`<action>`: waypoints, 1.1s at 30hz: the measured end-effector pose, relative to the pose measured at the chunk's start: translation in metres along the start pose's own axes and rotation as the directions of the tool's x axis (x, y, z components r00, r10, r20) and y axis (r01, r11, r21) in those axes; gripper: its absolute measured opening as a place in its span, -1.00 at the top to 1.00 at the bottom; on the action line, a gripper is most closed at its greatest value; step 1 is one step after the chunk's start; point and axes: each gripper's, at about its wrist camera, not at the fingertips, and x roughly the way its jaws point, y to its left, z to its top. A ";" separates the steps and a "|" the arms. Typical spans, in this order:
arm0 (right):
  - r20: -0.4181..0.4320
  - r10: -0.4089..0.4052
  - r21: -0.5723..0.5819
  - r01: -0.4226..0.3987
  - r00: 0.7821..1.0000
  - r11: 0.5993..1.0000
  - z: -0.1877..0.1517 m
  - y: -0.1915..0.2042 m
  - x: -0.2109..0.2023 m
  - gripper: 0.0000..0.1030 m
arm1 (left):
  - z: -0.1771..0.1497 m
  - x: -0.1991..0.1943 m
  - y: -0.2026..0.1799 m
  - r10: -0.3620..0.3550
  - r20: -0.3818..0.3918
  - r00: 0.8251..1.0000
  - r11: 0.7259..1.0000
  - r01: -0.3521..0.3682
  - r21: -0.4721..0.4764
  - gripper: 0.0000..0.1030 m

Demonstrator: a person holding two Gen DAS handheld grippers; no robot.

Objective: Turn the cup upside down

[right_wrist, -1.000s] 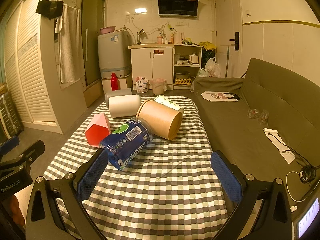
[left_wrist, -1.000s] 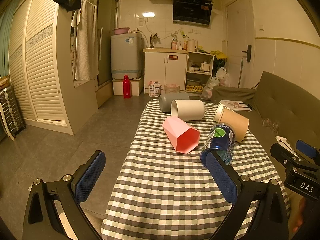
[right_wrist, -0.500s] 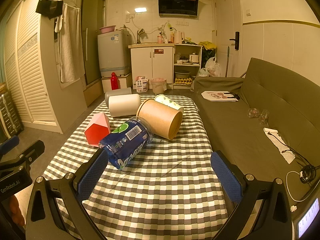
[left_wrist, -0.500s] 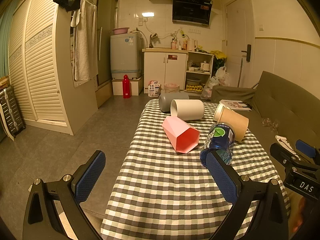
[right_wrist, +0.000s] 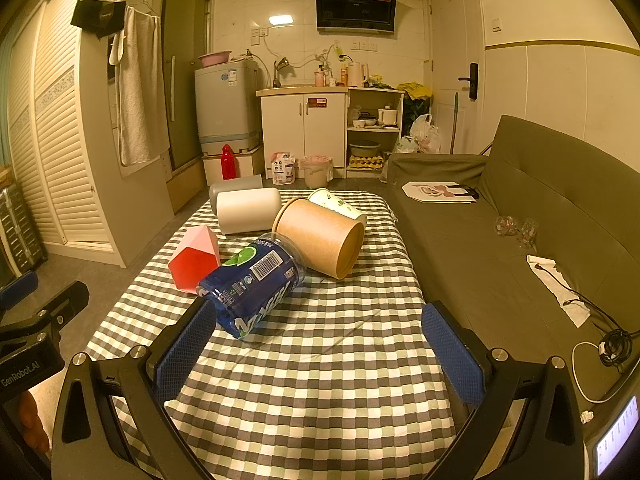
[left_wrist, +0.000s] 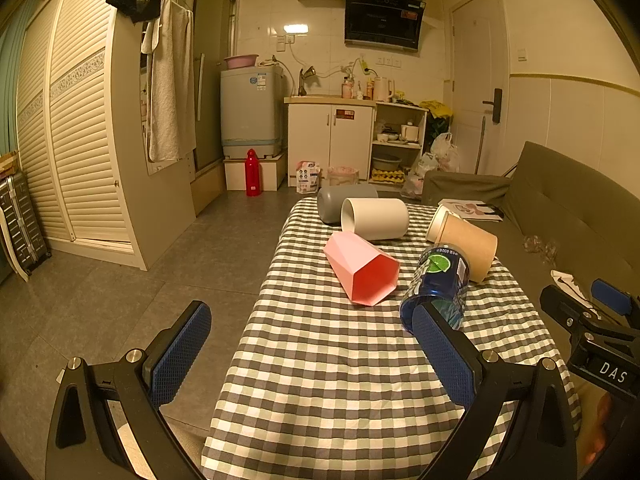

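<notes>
Several cups lie on their sides on a checked tablecloth (left_wrist: pixel 328 364): a pink faceted cup (left_wrist: pixel 360 268), a white cup (left_wrist: pixel 376 218), a grey cup (left_wrist: pixel 340 202), a brown paper cup (left_wrist: pixel 466 240), a patterned paper cup (right_wrist: pixel 338 205) and a blue plastic cup (left_wrist: pixel 440 284). In the right wrist view the blue cup (right_wrist: pixel 252 288) lies nearest, beside the pink cup (right_wrist: pixel 192 258) and the brown cup (right_wrist: pixel 320 238). My left gripper (left_wrist: pixel 310 354) is open and empty over the table's near left edge. My right gripper (right_wrist: pixel 316 354) is open and empty, just short of the blue cup.
A green sofa (right_wrist: pixel 520 216) runs along the table's right side, with a cable (right_wrist: pixel 600 344) and small items on it. Bare floor (left_wrist: pixel 120 280) lies left of the table. Kitchen cabinets (left_wrist: pixel 332 144) and a washing machine (left_wrist: pixel 250 112) stand at the far wall.
</notes>
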 end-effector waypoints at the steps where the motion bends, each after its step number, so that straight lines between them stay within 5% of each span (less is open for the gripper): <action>1: -0.001 0.000 0.000 0.000 1.000 1.000 0.000 0.000 0.000 -0.99 | 0.000 0.000 0.000 0.000 0.000 1.000 1.000 0.000 0.000 -1.00; 33: -0.034 -0.048 0.021 0.049 0.998 0.999 0.009 -0.015 0.000 -0.99 | 0.000 0.008 -0.016 -0.031 -0.045 0.998 0.999 0.031 0.009 -1.00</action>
